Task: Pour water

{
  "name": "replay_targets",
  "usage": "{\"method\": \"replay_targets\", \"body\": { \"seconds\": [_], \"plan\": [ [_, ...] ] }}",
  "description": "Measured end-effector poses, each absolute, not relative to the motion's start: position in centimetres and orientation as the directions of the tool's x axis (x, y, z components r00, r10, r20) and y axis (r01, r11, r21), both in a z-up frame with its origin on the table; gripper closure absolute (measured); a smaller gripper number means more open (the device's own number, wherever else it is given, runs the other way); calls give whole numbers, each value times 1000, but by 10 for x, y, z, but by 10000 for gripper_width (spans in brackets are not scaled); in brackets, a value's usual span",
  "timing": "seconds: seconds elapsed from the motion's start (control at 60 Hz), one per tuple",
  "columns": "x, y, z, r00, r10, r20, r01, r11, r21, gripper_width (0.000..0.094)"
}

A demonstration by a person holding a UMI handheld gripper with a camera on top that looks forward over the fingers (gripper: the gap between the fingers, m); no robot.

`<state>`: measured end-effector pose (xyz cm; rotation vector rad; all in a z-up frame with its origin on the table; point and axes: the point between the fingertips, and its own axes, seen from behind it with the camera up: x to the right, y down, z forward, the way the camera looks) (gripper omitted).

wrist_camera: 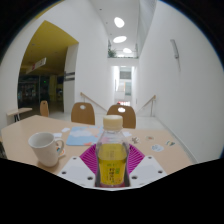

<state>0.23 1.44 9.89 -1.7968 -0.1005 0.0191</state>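
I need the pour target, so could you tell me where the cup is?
In the gripper view, the white cup stands on the table, left of the bottle.

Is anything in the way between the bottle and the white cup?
Nothing visible is. The bottle stands between the gripper fingers, and I can't tell if they press on it. The white cup sits apart on the table, off to one side of the bottle, with only bare tabletop between them.
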Motion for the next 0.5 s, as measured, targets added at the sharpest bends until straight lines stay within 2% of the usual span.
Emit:
{"method": "replay_targets", "body": {
  "seconds": [0.017, 0.033, 0.1, 0.117, 0.133, 0.183, 0.25, 0.317, 0.35, 0.5],
  "plan": [
    [2, 12, 107, 996, 82, 34, 50, -193, -980, 599],
    [5, 10, 95, 996, 84, 31, 47, -191, -980, 598],
    [0, 7, 104, 994, 102, 24, 42, -183, -982, 599],
    [0, 6, 105, 994, 105, 22, 41, -182, -983, 584],
    [4, 23, 93, 995, 102, 12, 31, -182, -983, 573],
    [4, 24, 94, 994, 106, 15, 34, -177, -984, 512],
    [4, 19, 90, 993, 116, 35, 59, -205, -977, 370],
    [5, 4, 92, 990, 135, 46, 80, -261, -962, 50],
    [6, 2, 97, 989, 142, 43, 78, -252, -964, 98],
    [9, -44, 100, 986, 168, 16, 56, -236, -970, 83]
  ]
}}
